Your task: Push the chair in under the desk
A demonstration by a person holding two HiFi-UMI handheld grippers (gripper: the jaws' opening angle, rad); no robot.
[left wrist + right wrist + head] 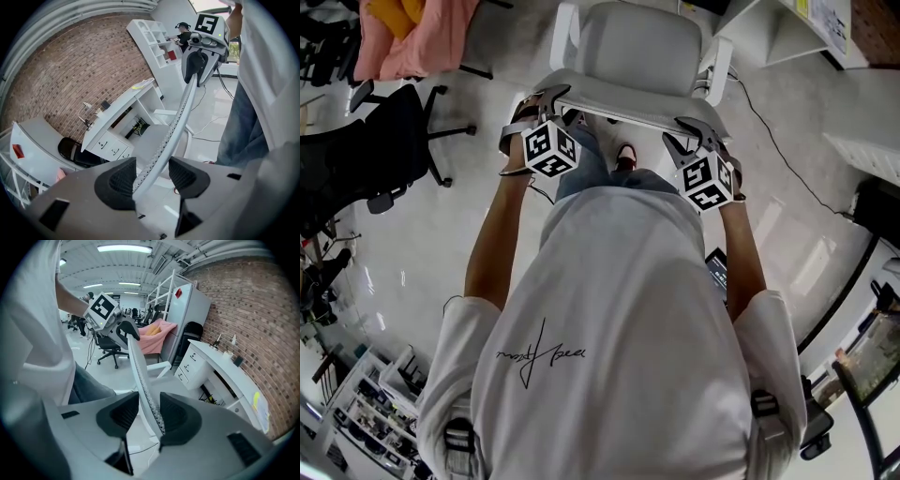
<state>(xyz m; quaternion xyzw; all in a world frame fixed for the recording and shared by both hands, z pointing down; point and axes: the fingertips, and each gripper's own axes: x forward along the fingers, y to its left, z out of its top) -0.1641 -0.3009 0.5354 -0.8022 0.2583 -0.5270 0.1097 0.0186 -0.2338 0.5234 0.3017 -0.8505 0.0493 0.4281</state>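
My left gripper [548, 97] and right gripper [686, 131] both have fingers apart, loosely straddling the top edge of the white office chair [628, 47]. It's sitting just short of the white counter [117, 110].

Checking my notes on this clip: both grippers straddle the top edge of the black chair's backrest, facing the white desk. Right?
No: the chair they straddle is white, not black, as the head view shows. The rest holds: the left gripper and right gripper both straddle the top edge of its backrest, facing the white desk.
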